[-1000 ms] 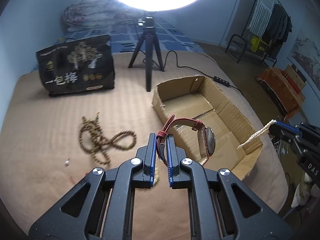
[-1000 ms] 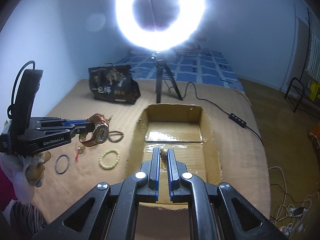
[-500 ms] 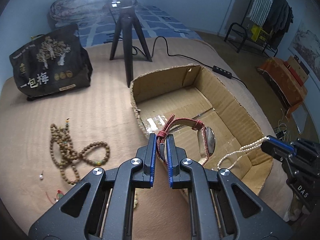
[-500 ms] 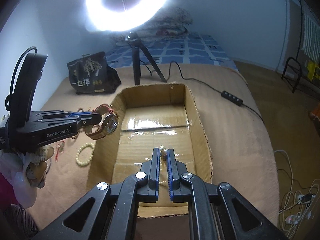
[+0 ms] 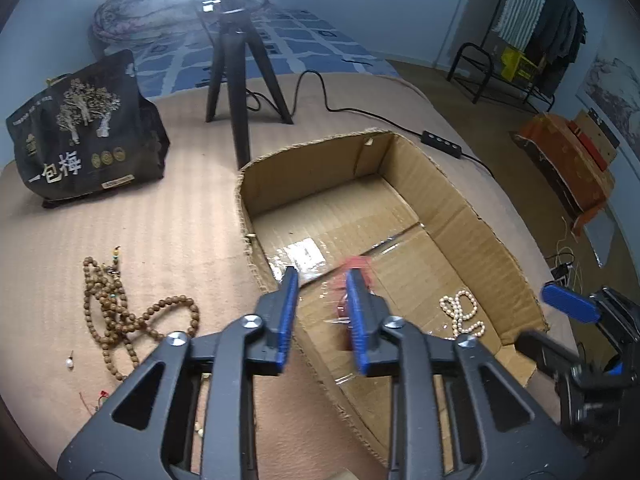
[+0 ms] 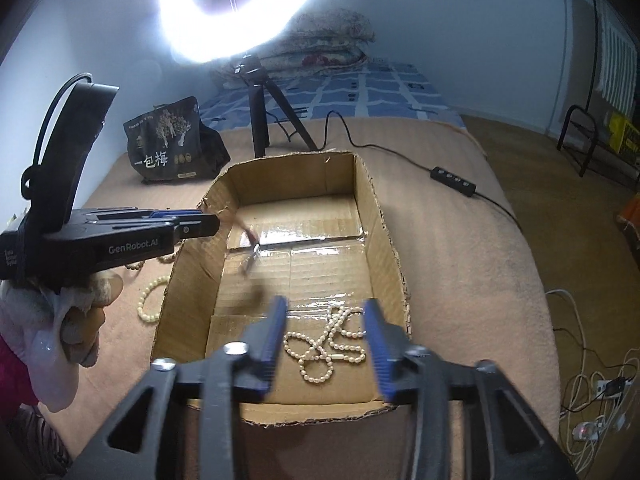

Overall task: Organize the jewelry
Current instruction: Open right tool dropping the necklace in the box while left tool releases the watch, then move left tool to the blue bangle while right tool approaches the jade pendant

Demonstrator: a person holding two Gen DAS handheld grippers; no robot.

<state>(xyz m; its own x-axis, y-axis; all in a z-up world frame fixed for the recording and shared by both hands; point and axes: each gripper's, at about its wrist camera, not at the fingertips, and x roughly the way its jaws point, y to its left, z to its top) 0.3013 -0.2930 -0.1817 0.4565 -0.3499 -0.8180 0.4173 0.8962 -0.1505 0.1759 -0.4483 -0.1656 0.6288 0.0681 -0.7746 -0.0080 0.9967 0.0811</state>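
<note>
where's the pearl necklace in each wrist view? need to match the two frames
Left wrist: pearl necklace lies lower right, on the floor of the cardboard box near its right wall, right of the left tool.
Right wrist: pearl necklace lies bottom centre, on the box floor between the right tool's opening fingers, untouched.
Shared landmark: black tripod behind the box.

Both jaws opening: left hand-held gripper (image 5: 322, 296) and right hand-held gripper (image 6: 325, 322) angled downward.
</note>
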